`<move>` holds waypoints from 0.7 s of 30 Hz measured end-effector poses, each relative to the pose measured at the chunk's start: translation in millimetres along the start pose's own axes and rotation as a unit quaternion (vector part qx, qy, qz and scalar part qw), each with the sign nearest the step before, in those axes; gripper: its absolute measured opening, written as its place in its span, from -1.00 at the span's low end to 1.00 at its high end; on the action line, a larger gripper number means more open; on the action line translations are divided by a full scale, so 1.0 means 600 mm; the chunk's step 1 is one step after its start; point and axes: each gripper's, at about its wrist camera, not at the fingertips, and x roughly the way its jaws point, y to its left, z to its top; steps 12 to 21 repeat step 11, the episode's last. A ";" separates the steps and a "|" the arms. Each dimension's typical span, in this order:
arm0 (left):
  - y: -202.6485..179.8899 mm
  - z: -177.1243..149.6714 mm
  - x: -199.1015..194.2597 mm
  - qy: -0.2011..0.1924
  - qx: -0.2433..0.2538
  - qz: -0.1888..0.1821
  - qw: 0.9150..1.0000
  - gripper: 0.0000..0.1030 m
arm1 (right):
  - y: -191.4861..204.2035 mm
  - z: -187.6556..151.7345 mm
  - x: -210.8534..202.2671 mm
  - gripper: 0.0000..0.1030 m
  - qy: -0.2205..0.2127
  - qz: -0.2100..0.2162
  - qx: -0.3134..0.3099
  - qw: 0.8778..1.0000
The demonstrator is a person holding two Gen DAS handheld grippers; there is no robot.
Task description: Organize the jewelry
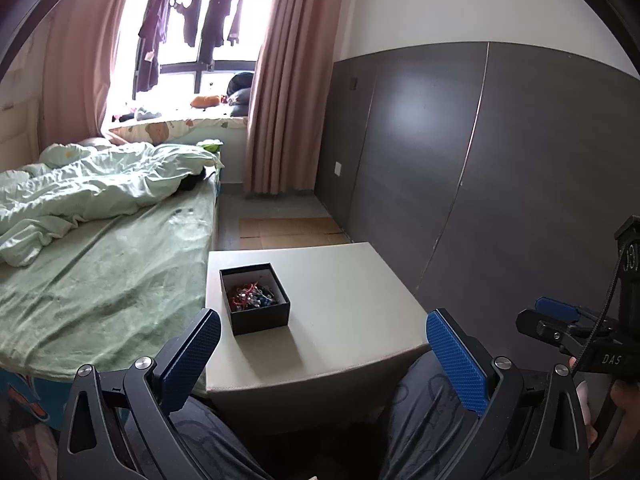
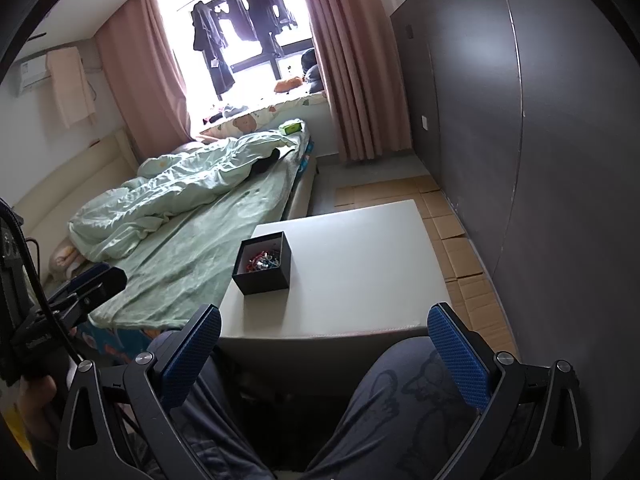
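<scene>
A small black box (image 1: 256,312) (image 2: 264,274) stands open on the left part of a white table (image 1: 352,312) (image 2: 360,264). Inside it lies a tangle of red, blue and silver jewelry (image 1: 252,295) (image 2: 262,261). My left gripper (image 1: 324,348) is open and empty, held back over the table's near edge, short of the box. My right gripper (image 2: 324,344) is open and empty too, hovering in front of the table above the person's knees. Each gripper also shows at the edge of the other's view.
A bed (image 1: 100,264) (image 2: 192,240) with a green sheet and rumpled duvet touches the table's left side. A dark grey panelled wall (image 1: 480,160) (image 2: 560,140) runs along the right. Cardboard sheets (image 2: 452,240) cover the floor beyond the table. The person's legs (image 2: 400,408) sit under the grippers.
</scene>
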 end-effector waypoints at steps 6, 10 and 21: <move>0.003 -0.003 0.006 0.000 -0.004 0.009 1.000 0.99 | -0.001 -0.004 0.007 1.00 0.004 -0.006 0.001 1.000; 0.001 -0.007 0.016 0.010 -0.001 0.014 1.000 0.99 | -0.002 -0.008 0.010 1.00 0.006 -0.010 0.001 1.000; -0.001 -0.008 0.018 0.012 0.000 0.014 1.000 0.99 | -0.002 -0.009 0.011 1.00 0.006 -0.010 0.002 1.000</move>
